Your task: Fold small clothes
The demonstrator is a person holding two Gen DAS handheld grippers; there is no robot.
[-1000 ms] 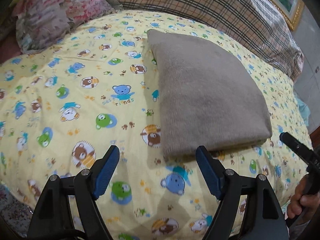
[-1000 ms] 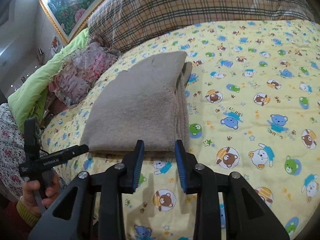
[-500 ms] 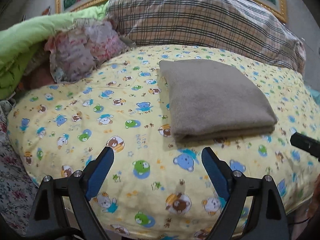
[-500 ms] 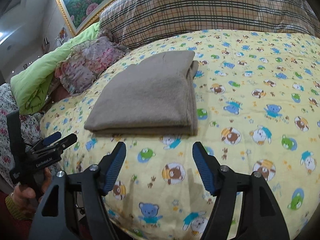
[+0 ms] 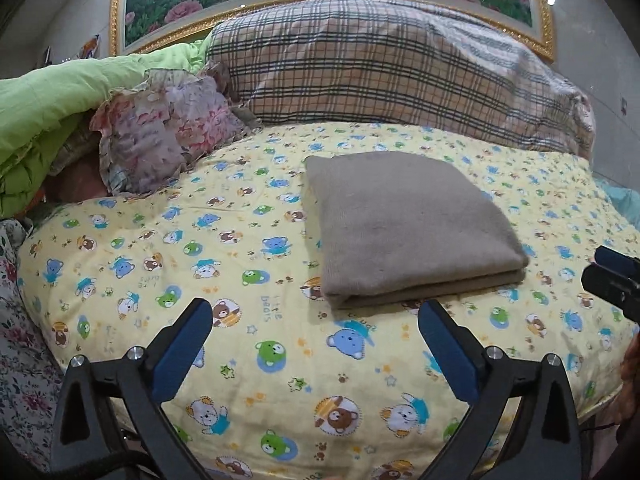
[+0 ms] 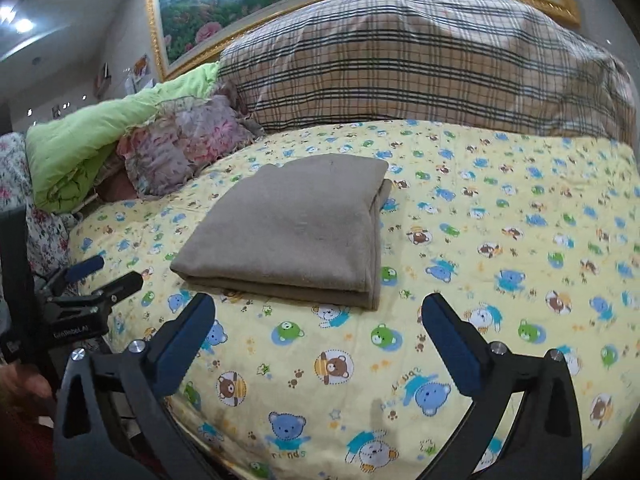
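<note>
The folded grey-brown cloth lies on the bed, at one o'clock from the left hand-held gripper, eleven o'clock from the right hand-held gripper; both are opening, empty.

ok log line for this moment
left gripper: opening, empty | right gripper: opening, empty | brown cloth: folded, on bear-print sheet

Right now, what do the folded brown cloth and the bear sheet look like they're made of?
Brown cloth: seemingly a soft knit or fleece, with a matte, faintly fuzzy surface and thick rounded fold edges. Bear sheet: probably thin printed cotton, smooth and matte with fine creases; the fibre itself cannot be told.
</note>
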